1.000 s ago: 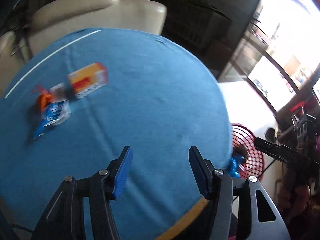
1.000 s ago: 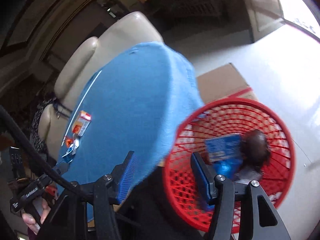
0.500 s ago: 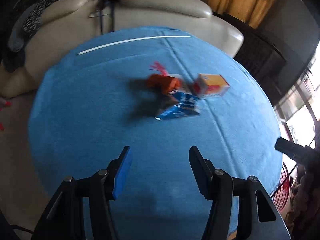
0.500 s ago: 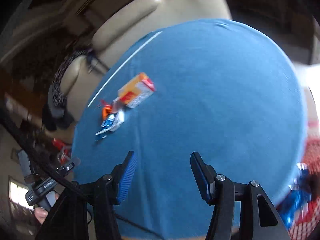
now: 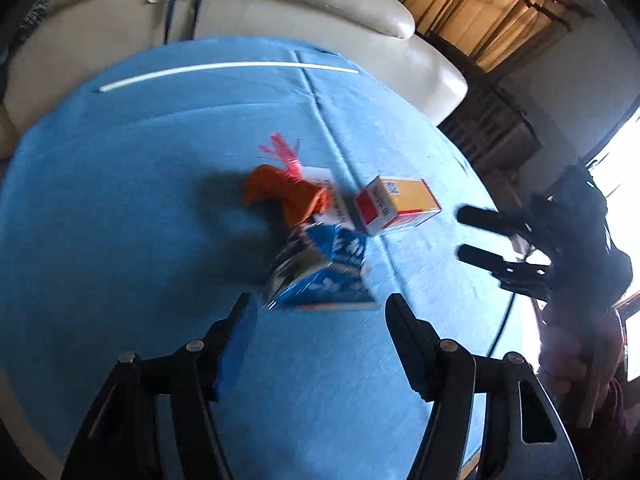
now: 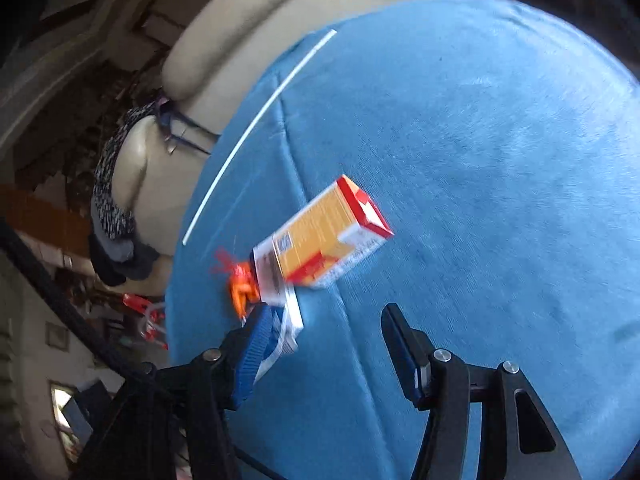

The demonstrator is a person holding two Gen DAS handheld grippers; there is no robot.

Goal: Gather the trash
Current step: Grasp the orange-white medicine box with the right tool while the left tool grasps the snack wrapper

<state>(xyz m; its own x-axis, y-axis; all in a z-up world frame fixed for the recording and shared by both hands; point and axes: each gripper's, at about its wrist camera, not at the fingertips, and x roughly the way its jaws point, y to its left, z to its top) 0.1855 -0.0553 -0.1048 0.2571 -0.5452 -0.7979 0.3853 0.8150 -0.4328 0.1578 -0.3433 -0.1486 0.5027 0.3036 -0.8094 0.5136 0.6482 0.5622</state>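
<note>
Both claws gape, holding nothing: left claw (image 5: 318,318) nears the crumpled blue foil wrapper (image 5: 320,272); next, straddle and pinch it.

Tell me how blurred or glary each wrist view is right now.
Left wrist: blue wrapper smeared by motion, window at right blown out. Right wrist: orange box slightly blurred, no glare, tablecloth evenly lit; both fisheye-bent.
</note>
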